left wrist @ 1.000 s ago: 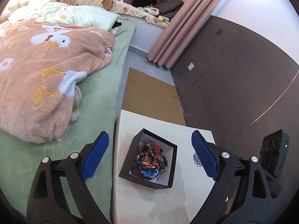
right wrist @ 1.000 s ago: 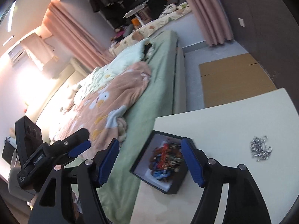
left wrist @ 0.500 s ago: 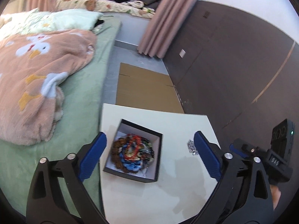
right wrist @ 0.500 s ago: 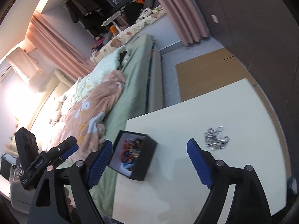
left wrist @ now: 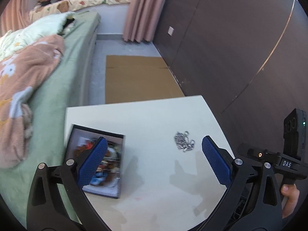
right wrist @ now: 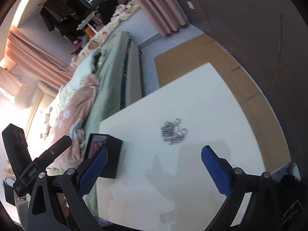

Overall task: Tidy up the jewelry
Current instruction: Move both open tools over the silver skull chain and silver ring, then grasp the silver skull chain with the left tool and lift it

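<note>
A black box (left wrist: 113,150) holding several colourful bracelets stands at the left edge of the white table (left wrist: 146,119); it also shows in the right wrist view (right wrist: 113,154). A silver chain pile (left wrist: 183,143) lies loose on the table to the right, also in the right wrist view (right wrist: 173,131). My left gripper (left wrist: 153,159) is open and empty, above the table between box and chain. My right gripper (right wrist: 154,165) is open and empty, just short of the chain.
A bed with green sheet (left wrist: 63,80) and peach blanket (left wrist: 23,77) lies left of the table. Flat cardboard (left wrist: 134,77) covers the floor beyond it. A dark wall (left wrist: 231,48) runs along the right. The right handle (left wrist: 279,161) is in the left wrist view.
Both grippers have swung right and come lower toward the table. The box has slid to the left of each view and the silver chain now sits nearer the middle. Both stay open.
</note>
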Demonstrator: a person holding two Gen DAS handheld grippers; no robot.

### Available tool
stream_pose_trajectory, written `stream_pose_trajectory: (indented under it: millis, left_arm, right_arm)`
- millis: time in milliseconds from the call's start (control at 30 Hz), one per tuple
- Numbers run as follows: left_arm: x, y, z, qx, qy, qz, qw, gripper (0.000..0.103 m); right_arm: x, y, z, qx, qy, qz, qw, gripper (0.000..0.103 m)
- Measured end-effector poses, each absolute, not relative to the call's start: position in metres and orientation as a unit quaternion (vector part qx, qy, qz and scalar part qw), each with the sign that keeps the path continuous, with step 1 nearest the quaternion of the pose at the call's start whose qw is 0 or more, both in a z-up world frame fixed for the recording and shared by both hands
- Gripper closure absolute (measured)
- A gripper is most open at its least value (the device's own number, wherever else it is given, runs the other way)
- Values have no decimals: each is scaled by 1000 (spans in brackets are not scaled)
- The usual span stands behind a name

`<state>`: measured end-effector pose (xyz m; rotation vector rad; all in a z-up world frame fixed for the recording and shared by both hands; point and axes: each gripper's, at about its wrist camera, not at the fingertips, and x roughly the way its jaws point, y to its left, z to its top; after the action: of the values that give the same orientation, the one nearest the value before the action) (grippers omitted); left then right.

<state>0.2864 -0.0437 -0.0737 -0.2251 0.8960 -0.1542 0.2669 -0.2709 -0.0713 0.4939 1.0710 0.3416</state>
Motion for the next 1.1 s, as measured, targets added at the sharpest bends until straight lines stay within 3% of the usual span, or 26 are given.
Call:
stream_pose_trajectory:
  millis: [467, 767, 933, 1100]
  left_arm:
    - [330, -123, -126, -80, 483, -67, 869, 5]
    - [341, -161, -162, 10, 519, -88, 850, 6]
    - [345, -167, -180, 26, 535, -92, 839, 15]
    - [352, -175, -190, 42, 540, -96, 835, 17]
  right_arm:
    - [276, -343, -89, 301, 498, 112, 805, 7]
    - [272, -379, -96, 337, 491, 92, 798, 7]
    - [271, -390, -97, 340, 490, 84, 798, 7]
    - [275, -385, -101, 333, 499, 77, 796, 7]
